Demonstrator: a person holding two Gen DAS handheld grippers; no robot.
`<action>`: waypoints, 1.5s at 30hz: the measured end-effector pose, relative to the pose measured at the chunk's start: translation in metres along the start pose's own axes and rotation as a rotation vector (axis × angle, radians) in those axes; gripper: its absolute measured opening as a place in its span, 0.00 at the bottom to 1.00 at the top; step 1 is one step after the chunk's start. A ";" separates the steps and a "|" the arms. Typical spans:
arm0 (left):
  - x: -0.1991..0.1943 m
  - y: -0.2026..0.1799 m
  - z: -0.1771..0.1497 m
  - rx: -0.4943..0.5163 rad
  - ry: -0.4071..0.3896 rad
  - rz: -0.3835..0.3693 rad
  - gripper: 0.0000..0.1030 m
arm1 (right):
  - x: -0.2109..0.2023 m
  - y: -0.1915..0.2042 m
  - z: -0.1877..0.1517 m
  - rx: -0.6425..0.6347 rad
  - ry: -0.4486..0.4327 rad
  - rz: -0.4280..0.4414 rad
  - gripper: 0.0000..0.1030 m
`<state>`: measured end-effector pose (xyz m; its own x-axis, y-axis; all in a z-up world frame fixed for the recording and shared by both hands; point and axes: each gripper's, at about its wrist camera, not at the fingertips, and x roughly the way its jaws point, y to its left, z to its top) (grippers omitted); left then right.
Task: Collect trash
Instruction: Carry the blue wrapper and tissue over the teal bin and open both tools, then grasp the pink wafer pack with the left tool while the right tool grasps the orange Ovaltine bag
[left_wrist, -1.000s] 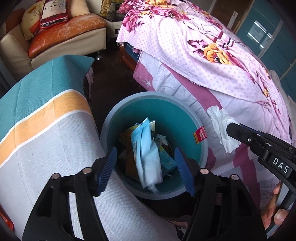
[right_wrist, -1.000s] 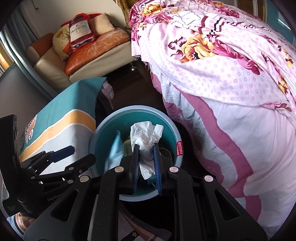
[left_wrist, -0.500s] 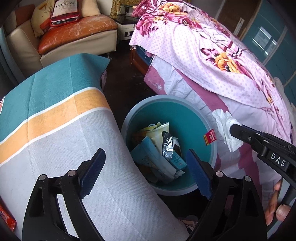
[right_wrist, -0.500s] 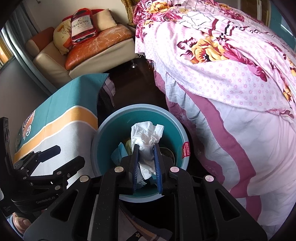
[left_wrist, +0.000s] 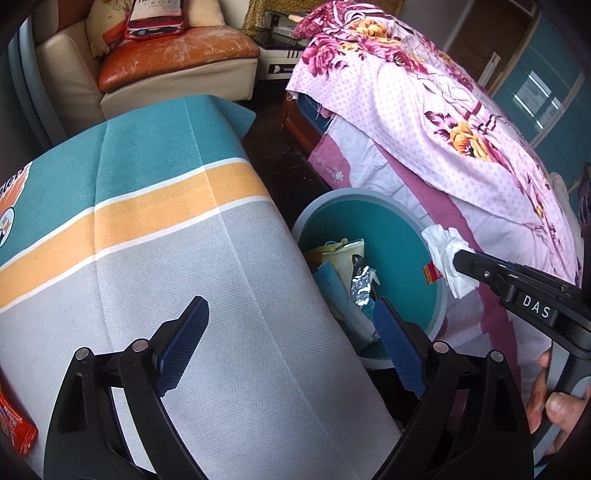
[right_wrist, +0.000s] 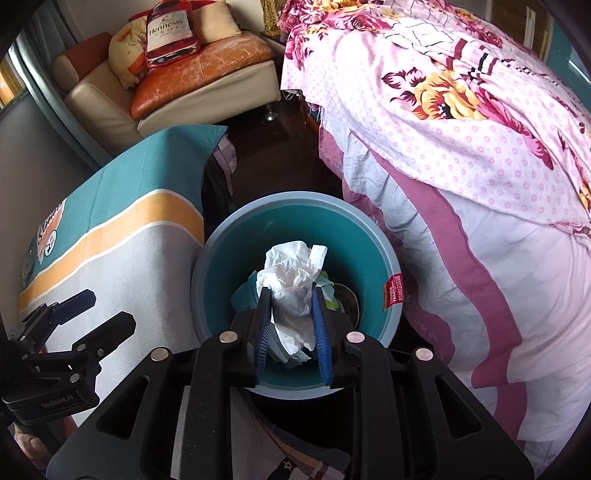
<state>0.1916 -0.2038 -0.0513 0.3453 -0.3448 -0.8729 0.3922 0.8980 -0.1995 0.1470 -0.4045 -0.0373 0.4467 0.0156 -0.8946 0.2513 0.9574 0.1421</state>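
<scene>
My right gripper (right_wrist: 291, 325) is pinching one white crumpled tissue (right_wrist: 293, 284). It hangs right over the round teal bin (right_wrist: 369, 258), which stands on the floor between the striped cloth (left_wrist: 147, 240) and the bed (right_wrist: 480, 184). The blue pads (right_wrist: 320, 325) press the tissue from both sides. My left gripper (left_wrist: 291, 347) is spread wide and holds nothing. It hovers over the striped cloth, just beside the bin.

What could go wrong? The tissue is light and soft. When I let go, I think it may stick to a pad and not fall. It could also drift and land on the rim or on the floor, because it does not weigh much. From the left camera the tissue (left_wrist: 448, 258) looks near the bin's far edge, by the red sticker (left_wrist: 432, 273), so I should be sure it is over the middle first. The bin also stands close to the cloth, and a bump from my gripper could tip it.

Now I count. One bin. One tissue in my claw. Inside the bin I see one yellow packet (left_wrist: 341, 254), one silver wrapper (left_wrist: 360, 284) and one blue piece (left_wrist: 330, 280); more may hide under them, I cannot tell. One orange packet (left_wrist: 14, 424) lies on the cloth at the left edge. One sofa (right_wrist: 177, 88) is at the back.
</scene>
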 end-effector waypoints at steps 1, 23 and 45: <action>-0.001 0.003 -0.001 -0.004 0.000 -0.003 0.88 | 0.000 0.001 0.000 0.000 0.002 -0.004 0.30; -0.043 0.059 -0.023 -0.094 -0.043 -0.015 0.88 | -0.029 0.058 -0.004 -0.082 -0.013 -0.041 0.71; -0.141 0.174 -0.095 -0.279 -0.156 0.044 0.91 | -0.061 0.215 -0.052 -0.342 -0.006 0.045 0.74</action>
<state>0.1302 0.0272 -0.0051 0.4920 -0.3224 -0.8087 0.1324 0.9458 -0.2965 0.1289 -0.1850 0.0252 0.4561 0.0597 -0.8879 -0.0708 0.9970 0.0307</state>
